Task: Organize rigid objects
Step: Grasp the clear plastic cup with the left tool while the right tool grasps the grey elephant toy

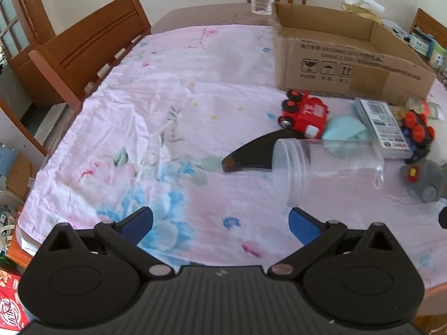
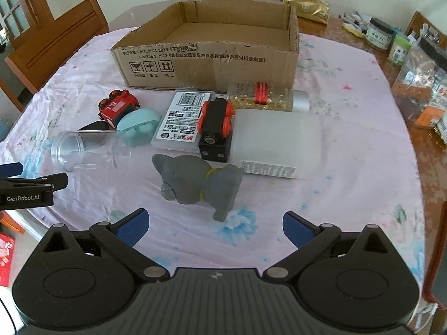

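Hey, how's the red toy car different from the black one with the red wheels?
The red toy car has a red body and dark wheels with red hubs; the black toy car has a black body and solid red wheels. The red toy car lies tipped beside the teal case, while the black toy car lies wheels-up against the flat labelled box. Both lie overturned on the pink cloth in front of the cardboard box.
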Tool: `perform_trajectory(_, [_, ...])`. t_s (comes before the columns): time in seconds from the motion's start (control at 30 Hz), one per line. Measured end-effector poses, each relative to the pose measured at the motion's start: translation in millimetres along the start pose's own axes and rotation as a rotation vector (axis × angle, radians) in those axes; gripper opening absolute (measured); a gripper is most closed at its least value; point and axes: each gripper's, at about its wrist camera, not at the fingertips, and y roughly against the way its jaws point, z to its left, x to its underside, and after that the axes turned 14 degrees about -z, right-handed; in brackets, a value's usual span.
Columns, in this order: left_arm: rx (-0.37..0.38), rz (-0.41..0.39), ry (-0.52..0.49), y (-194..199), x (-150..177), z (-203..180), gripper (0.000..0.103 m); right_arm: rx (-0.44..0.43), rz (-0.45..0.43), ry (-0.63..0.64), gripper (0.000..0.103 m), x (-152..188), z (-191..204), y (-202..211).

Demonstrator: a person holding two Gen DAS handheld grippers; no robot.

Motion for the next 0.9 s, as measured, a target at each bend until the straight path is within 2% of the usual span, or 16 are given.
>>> perform_trajectory(0.1, [-0.007, 0.006, -0.005, -2, 0, 2, 0.103, -0.01, 0.004, -0.022, 0.103, -3, 1, -8])
perform_trajectory(0.37, [0.121, 0.02, -0.037, 12, 7, -12, 0.102, 0.028, -0.059, -0.049, 0.103, -16, 15, -27])
perform_trajectory(0.57, [0.158, 0.008, -0.07, 16, 5, -26, 0.102, 0.094, -0.063, -0.083, 0.103, -16, 10, -35])
perform_trajectory(0.73, [0.19, -0.005, -0.073, 14, 2, -34, 0.102, 0.052, -0.039, -0.113, 0.103, -2, -3, -24])
perform_trajectory(0.9, [0.224, -0.011, -0.084, 12, 1, -45, 0.102, 0.035, -0.011, -0.079, 0.103, 16, -7, -19])
